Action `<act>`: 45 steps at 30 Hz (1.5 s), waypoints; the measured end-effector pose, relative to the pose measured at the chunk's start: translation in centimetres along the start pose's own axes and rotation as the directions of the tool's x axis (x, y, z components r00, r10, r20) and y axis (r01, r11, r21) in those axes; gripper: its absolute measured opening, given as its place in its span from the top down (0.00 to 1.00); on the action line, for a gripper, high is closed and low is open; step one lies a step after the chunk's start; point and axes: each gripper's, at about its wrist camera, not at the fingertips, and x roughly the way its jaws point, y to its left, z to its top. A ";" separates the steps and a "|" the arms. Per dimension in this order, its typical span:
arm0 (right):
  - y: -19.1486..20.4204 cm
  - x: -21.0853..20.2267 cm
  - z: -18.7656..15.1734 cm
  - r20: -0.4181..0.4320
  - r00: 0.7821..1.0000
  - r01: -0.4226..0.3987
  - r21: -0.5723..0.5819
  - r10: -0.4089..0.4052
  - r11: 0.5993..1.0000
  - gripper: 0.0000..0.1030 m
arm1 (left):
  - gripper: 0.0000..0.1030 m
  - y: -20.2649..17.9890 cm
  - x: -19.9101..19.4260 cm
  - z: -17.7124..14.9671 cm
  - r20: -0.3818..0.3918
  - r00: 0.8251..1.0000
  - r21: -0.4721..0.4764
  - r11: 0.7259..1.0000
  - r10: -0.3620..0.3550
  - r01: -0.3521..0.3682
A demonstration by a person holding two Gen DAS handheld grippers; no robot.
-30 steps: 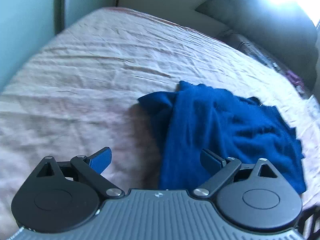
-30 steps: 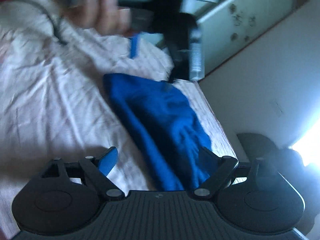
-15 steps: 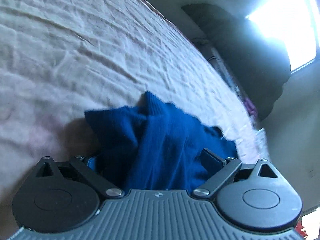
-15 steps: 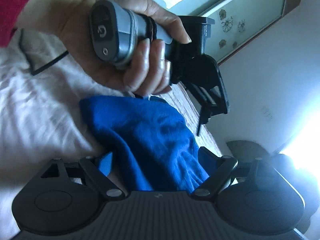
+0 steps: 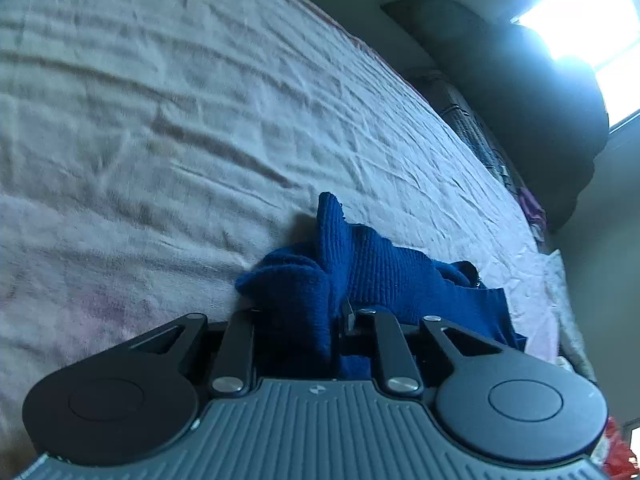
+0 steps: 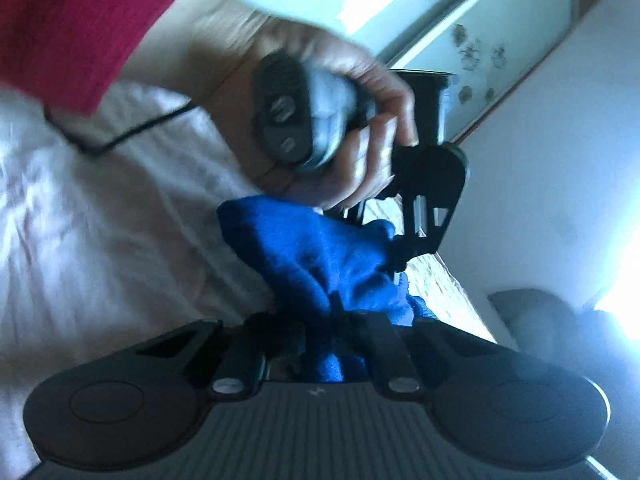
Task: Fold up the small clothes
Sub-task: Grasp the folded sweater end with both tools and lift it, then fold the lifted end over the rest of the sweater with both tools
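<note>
Here both grippers clamp the blue garment on the bed.

The left gripper (image 5: 316, 320) has its jaws pinched on bunched blue knit garment (image 5: 360, 268), which trails ahead and to the right over the wrinkled pale sheet (image 5: 200, 120). Only the right wrist view shows the right gripper (image 6: 336, 320) closed on the same cloth, and beyond it the person's hand (image 6: 352, 128) holding the other gripper's handle. Farther off: dark cushion (image 5: 520, 92), bright window (image 5: 580, 12).

Wrinkled bed sheet (image 5: 200, 128) lies bare left of the blue garment (image 5: 372, 268); dark cushion (image 5: 520, 92) blocks beyond.
</note>
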 end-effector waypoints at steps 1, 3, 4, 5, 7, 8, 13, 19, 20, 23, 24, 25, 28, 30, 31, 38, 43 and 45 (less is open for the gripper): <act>-0.5 -0.4 0.0 0.013 1.000 -0.005 0.030 0.004 1.000 0.91 | 0.82 -0.6 -0.5 -0.1 0.013 1.000 0.014 1.000 0.013 -0.013; -1.4 -1.5 -0.1 0.041 0.999 0.002 0.074 -0.005 0.997 0.91 | 0.83 -1.7 -1.4 -0.5 0.032 0.999 0.038 0.999 0.037 -0.038; -2.0 -2.1 -0.3 0.055 0.998 0.012 0.095 -0.017 0.995 0.91 | 0.83 -2.4 -1.9 -0.6 0.043 0.998 0.055 0.997 0.052 -0.054; -2.5 -2.4 -0.5 0.065 0.998 0.015 0.113 -0.022 0.993 0.91 | 0.83 -2.9 -2.2 -0.6 0.051 0.997 0.062 0.996 0.061 -0.064; -3.8 -3.6 -0.8 0.084 0.996 0.019 0.164 -0.033 0.986 0.91 | 0.83 -3.8 -3.1 -0.6 0.067 0.995 0.062 0.995 0.072 -0.077; -4.1 -4.0 -1.0 0.088 0.995 0.022 0.181 -0.038 0.983 0.91 | 0.83 -4.2 -3.5 -0.7 0.075 0.995 0.057 0.995 0.073 -0.077; -6.3 -6.4 -2.2 0.104 0.994 0.015 0.284 -0.046 0.959 0.91 | 0.83 -7.2 -4.8 -1.0 0.115 0.990 0.055 0.994 0.085 -0.091; -8.8 -8.7 -4.0 0.111 0.992 0.006 0.387 -0.053 0.922 0.91 | 0.83 -12.1 -5.8 -2.1 0.178 0.976 0.141 0.978 0.128 -0.154; -9.3 -8.9 -4.3 0.113 0.992 0.007 0.403 -0.057 0.915 0.91 | 0.83 -13.0 -5.9 -2.3 0.189 0.973 0.158 0.974 0.132 -0.163; -10.5 -9.9 -5.1 0.120 0.991 0.005 0.451 -0.066 0.893 0.93 | 0.83 -15.1 -6.0 -2.9 0.211 0.967 0.190 0.965 0.142 -0.183; -11.0 -9.8 -5.2 0.125 0.990 0.005 0.464 -0.071 0.886 0.93 | 0.83 -15.8 -6.0 -3.1 0.217 0.965 0.199 0.962 0.145 -0.189; -11.3 -10.4 -5.5 0.136 0.988 0.005 0.477 -0.079 0.879 0.93 | 0.83 -16.3 -5.9 -3.3 0.222 0.963 0.205 0.959 0.151 -0.198; -11.9 -12.1 -6.4 0.153 0.982 0.019 0.494 -0.109 0.870 0.93 | 0.83 -18.2 -5.6 -4.0 0.243 0.953 0.234 0.942 0.183 -0.241; -12.2 -12.5 -6.8 0.149 0.983 0.019 0.507 -0.110 0.862 0.94 | 0.83 -19.3 -5.1 -4.5 0.244 0.951 0.251 0.934 0.192 -0.253; -12.2 -12.6 -7.1 0.143 0.984 0.020 0.512 -0.108 0.859 0.94 | 0.83 -19.8 -4.8 -4.7 0.241 0.951 0.257 0.932 0.193 -0.254; -13.0 -12.9 -8.5 0.122 0.989 -0.004 0.565 -0.078 0.825 0.95 | 0.84 -21.9 -3.4 -5.8 0.243 0.947 0.288 0.916 0.211 -0.278; -13.7 -13.4 -9.2 0.114 0.989 0.005 0.595 -0.090 0.803 0.95 | 0.84 -23.4 -3.5 -6.3 0.257 0.946 0.315 0.908 0.199 -0.276; -13.8 -13.7 -9.6 0.105 0.989 0.018 0.602 -0.101 0.798 0.96 | 0.84 -24.0 -3.4 -6.6 0.262 0.946 0.326 0.905 0.192 -0.274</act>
